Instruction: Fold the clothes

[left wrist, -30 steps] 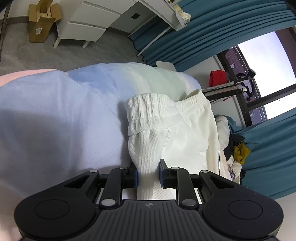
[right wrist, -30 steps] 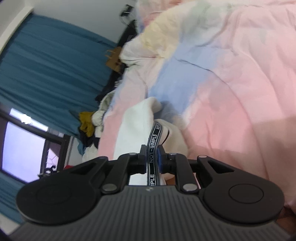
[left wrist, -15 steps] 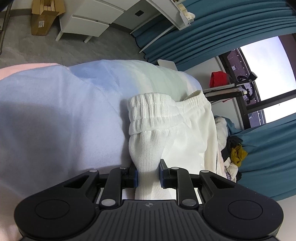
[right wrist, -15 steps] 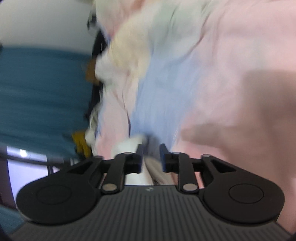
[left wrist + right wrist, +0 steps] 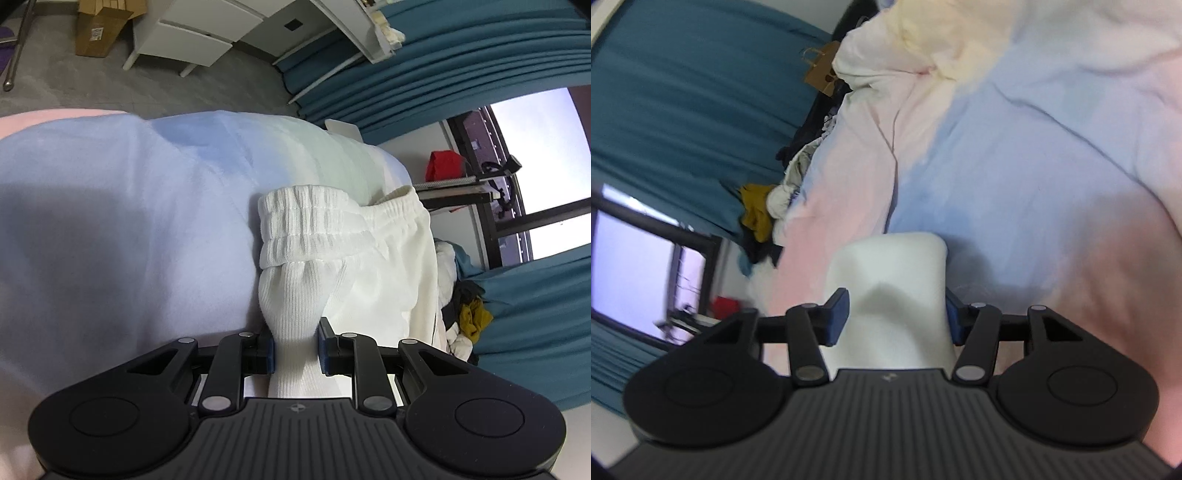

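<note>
White trousers point(image 5: 354, 266) with a gathered elastic waistband point(image 5: 306, 221) lie on a pastel blue and pink bed cover point(image 5: 110, 221). My left gripper point(image 5: 295, 339) is shut on a bunched ribbed part of them just below the waistband. In the right wrist view a folded white end of the garment point(image 5: 890, 266) lies on the cover point(image 5: 1015, 166). My right gripper point(image 5: 895, 306) stands over it with its jaws opening. The cloth sits between the blue pads point(image 5: 839, 314), which do not press on it.
A heap of mixed clothes point(image 5: 465, 314) point(image 5: 764, 206) lies past the bed by teal curtains point(image 5: 424, 55) and a window. White drawers point(image 5: 192, 33) and a cardboard box point(image 5: 99, 29) stand on the grey floor. A brown paper bag point(image 5: 823, 70) sits beyond the bed.
My right gripper let go of the black lettered strap, swung sideways over the bed and opened over the folded white end. The left gripper kept its grip and hardly moved.
</note>
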`<state>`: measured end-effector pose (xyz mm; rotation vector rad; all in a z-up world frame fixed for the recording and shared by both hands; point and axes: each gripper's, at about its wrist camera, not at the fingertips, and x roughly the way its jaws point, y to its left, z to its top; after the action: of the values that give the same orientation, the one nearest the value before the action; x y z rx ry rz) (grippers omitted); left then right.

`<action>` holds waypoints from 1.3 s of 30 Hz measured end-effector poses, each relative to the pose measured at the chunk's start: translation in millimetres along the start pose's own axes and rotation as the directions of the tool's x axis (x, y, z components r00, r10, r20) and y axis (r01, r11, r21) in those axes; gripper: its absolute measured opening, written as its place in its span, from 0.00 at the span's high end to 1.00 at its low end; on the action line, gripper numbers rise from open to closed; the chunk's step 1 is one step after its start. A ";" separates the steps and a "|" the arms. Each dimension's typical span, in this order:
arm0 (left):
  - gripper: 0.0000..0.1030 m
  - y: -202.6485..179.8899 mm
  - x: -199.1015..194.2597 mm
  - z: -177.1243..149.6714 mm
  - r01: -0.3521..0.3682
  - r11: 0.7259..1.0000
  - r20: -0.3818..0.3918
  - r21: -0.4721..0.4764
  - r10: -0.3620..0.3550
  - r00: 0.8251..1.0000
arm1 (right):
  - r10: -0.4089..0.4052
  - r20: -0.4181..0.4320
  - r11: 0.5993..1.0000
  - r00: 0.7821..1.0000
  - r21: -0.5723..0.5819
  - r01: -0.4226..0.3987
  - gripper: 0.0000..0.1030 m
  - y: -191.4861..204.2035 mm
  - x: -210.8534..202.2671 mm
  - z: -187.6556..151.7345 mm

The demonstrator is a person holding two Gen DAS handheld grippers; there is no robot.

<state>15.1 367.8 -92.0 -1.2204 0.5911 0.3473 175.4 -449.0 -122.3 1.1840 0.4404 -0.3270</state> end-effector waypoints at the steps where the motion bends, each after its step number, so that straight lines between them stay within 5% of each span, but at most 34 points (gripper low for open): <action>1: 0.78 -0.1 -0.2 -0.4 -0.001 1.000 0.002 -0.005 0.001 1.000 | -0.025 0.002 0.999 1.000 -0.030 0.025 0.69 1.5 3.9 0.3; 3: 0.78 2.2 -0.4 -1.3 0.005 1.000 0.007 -0.030 -0.005 1.000 | -0.075 0.007 0.993 0.997 -0.090 0.075 0.90 4.4 11.8 0.8; 7: 0.78 8.7 1.4 -1.8 0.026 0.994 0.011 -0.104 -0.025 1.000 | -0.030 0.077 0.994 0.997 -0.103 0.037 0.92 9.7 6.9 8.4; 9: 0.78 8.6 1.7 -1.9 0.033 0.993 0.016 -0.118 -0.031 0.999 | 0.089 0.145 0.988 0.985 -0.142 -0.068 0.92 21.7 -8.8 12.1; 11: 0.79 7.6 1.7 -2.2 0.033 0.993 0.020 -0.113 -0.031 0.999 | 0.234 0.228 0.963 0.945 -0.191 -0.192 0.94 35.5 -27.6 15.1; 13: 0.79 7.1 1.2 -1.9 0.034 0.994 0.019 -0.108 -0.032 0.999 | 0.369 0.332 0.925 0.868 -0.220 -0.309 0.95 38.5 -53.7 21.3; 15: 0.78 7.4 0.3 -1.9 0.042 0.993 0.019 -0.110 -0.041 0.999 | 0.393 0.405 0.919 0.825 -0.208 -0.335 0.95 32.2 -71.6 26.7; 21: 0.78 2.3 2.7 -7.0 0.044 0.996 0.006 -0.081 -0.044 0.999 | 0.031 0.399 0.999 0.917 0.012 -0.039 0.95 -16.7 -71.4 34.8; 23: 0.78 2.7 2.6 -6.6 0.042 0.996 0.006 -0.080 -0.041 0.999 | -0.094 0.337 0.986 0.937 0.162 0.040 0.94 -42.8 -70.3 32.7; 26: 0.79 3.3 -1.3 -5.8 0.044 0.996 0.005 -0.077 -0.044 0.999 | -0.144 0.296 0.960 0.944 0.273 0.060 0.94 -66.7 -79.2 29.0; 30: 0.84 4.2 -10.9 -4.6 0.053 0.996 0.011 -0.065 -0.052 0.999 | -0.123 0.370 0.976 0.921 0.215 0.044 0.95 -57.0 -103.0 24.8; 33: 0.92 4.7 -26.9 -4.5 0.092 0.994 0.029 -0.060 -0.091 0.995 | -0.078 0.476 0.991 0.876 0.135 0.015 0.95 -41.7 -124.6 15.9; 36: 0.94 9.5 -41.6 -6.2 0.104 0.994 0.015 -0.041 -0.104 0.995 | -0.095 0.580 0.995 0.809 0.076 0.063 0.95 -28.5 -150.5 5.2; 39: 0.95 19.4 -53.4 -7.1 0.110 0.993 -0.006 -0.048 -0.111 0.994 | -0.231 0.501 0.966 0.834 0.221 0.135 0.95 -55.1 -157.7 2.9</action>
<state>-40.0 370.5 -76.7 -1.2953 0.5226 0.2644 12.9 -468.3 -88.4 1.1683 0.0411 -0.8500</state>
